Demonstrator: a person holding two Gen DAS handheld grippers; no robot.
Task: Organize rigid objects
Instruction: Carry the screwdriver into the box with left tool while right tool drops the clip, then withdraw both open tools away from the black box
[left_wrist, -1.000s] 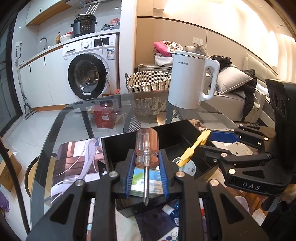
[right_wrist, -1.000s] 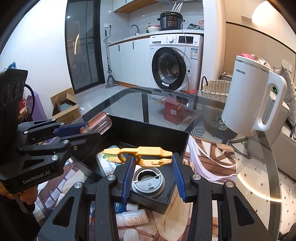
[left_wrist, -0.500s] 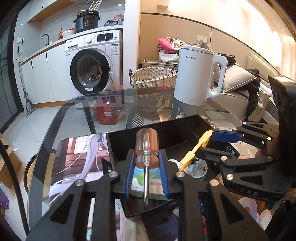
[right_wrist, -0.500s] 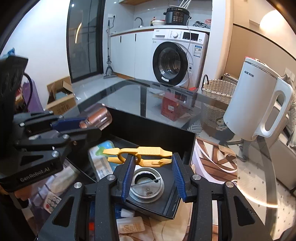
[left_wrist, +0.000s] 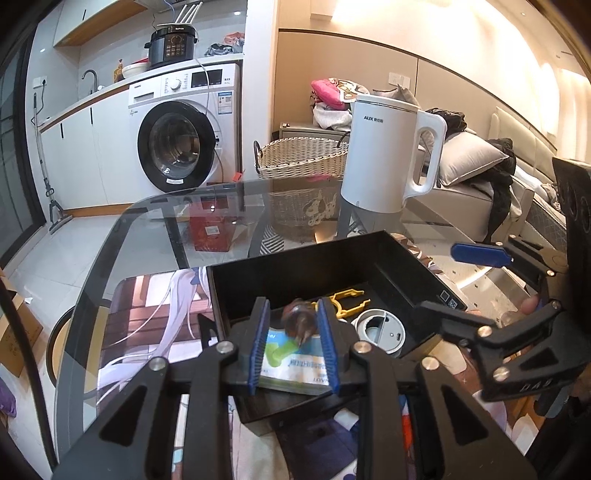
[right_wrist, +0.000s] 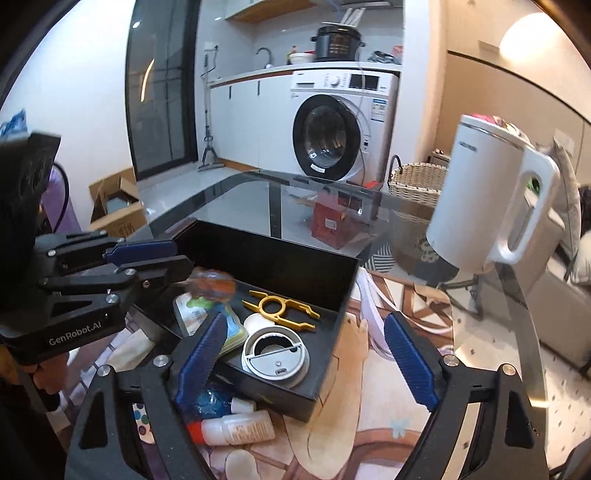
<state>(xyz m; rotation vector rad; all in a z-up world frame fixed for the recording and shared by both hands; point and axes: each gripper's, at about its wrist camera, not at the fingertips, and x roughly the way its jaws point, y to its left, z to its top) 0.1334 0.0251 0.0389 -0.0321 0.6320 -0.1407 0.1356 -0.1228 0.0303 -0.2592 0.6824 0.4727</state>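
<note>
An open black box (left_wrist: 295, 258) (right_wrist: 273, 254) stands on the glass table. Over its near-left corner my left gripper (left_wrist: 292, 343) (right_wrist: 173, 258) has its jaws opening. The amber-handled screwdriver (left_wrist: 299, 321) (right_wrist: 212, 282) is a blur between the pads, loose and tipping down into the box. My right gripper (right_wrist: 306, 358) (left_wrist: 450, 280) is opening wide over the box's right front corner, with nothing gripped. The yellow plastic tool (right_wrist: 280, 306) (left_wrist: 347, 299) lies flat on the box floor. Beside it are a round grey lid (right_wrist: 275, 354) (left_wrist: 380, 328) and a green-and-white packet (left_wrist: 291, 365).
A white kettle (left_wrist: 384, 158) (right_wrist: 484, 199) stands on the table behind the box to the right. Small bottles (right_wrist: 236, 428) lie on the printed mat in front of the box. A wicker basket (left_wrist: 299, 158) and a washing machine (left_wrist: 177, 144) are on the floor beyond.
The right gripper's jaws have spread wide and let go of the yellow tool, which now lies in the box. The left jaws have parted and the screwdriver has tipped over and blurred.
</note>
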